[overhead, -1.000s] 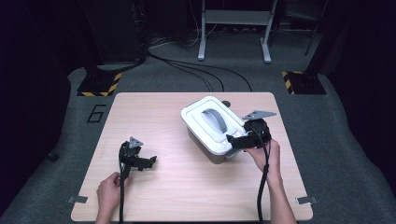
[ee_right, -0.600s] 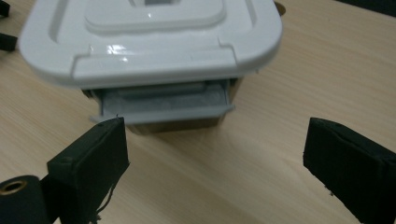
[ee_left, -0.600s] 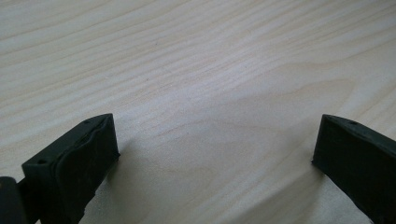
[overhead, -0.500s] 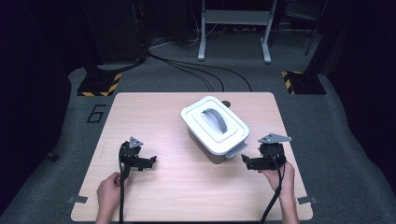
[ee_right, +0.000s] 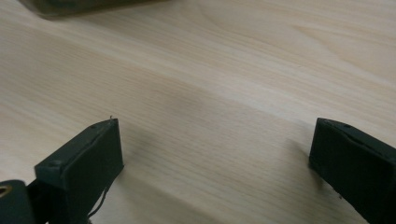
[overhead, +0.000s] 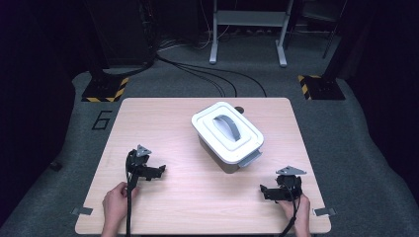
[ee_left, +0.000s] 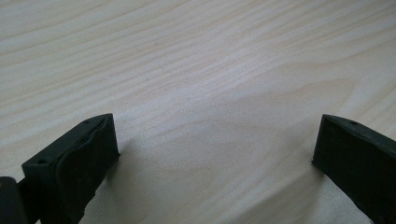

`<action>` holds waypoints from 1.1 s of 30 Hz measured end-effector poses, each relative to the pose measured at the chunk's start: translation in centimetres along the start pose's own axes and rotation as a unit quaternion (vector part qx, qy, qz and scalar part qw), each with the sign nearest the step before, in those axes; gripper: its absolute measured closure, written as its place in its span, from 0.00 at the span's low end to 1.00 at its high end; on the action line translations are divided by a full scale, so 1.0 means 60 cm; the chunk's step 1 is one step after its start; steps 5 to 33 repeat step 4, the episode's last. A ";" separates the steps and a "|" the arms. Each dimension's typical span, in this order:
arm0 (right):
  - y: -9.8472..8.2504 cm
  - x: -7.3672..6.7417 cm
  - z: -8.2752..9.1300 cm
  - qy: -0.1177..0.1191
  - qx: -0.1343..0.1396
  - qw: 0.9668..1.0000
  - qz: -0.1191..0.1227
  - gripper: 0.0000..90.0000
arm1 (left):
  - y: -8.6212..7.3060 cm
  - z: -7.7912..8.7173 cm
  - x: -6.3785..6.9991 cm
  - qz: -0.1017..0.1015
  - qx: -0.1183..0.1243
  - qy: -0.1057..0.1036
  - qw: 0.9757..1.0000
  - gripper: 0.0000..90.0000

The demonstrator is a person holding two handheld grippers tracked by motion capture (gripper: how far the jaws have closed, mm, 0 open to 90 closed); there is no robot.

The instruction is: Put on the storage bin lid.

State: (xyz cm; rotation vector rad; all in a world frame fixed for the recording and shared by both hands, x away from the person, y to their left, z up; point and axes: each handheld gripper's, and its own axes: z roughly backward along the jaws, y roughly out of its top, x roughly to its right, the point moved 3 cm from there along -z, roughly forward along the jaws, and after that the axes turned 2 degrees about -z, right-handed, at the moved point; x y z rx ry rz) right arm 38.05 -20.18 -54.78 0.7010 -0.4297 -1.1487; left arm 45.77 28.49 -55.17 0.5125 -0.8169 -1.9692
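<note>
While parked low over the pale wood-grain worktop (overhead: 188,197), both tongs noted with jaws spread wide and nothing between them. Left tongs (overhead: 160,170) seen at lower left of the high view, held by the left hand (overhead: 117,202), pointing toward frame right. Right tongs (overhead: 264,191) seen at lower right, held by the right hand (overhead: 296,210), pointing toward frame left; jaws just opened further, bare worktop between them in the right gripper view. White rectangular plastic lidded container with grey arched handle (overhead: 227,136) standing at centre of the high view, slightly above mid-frame, lid seated, grey latch tab at its lower right corner. Container well apart from left tongs, near but clear of right tongs. Dark edge of container glimpsed at upper left of the right gripper view.
</note>
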 end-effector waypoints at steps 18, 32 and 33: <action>-0.006 0.001 -0.001 -0.007 0.014 1.000 0.006 0.01 | 0.000 0.000 0.000 0.000 0.000 0.000 1.000 0.00; -0.006 0.001 -0.001 -0.007 0.014 1.000 0.006 0.01 | 0.000 0.000 0.000 0.000 0.000 0.000 1.000 0.00; -0.006 0.001 -0.001 -0.007 0.014 1.000 0.006 0.01 | 0.000 0.000 0.000 0.000 0.000 0.000 1.000 0.00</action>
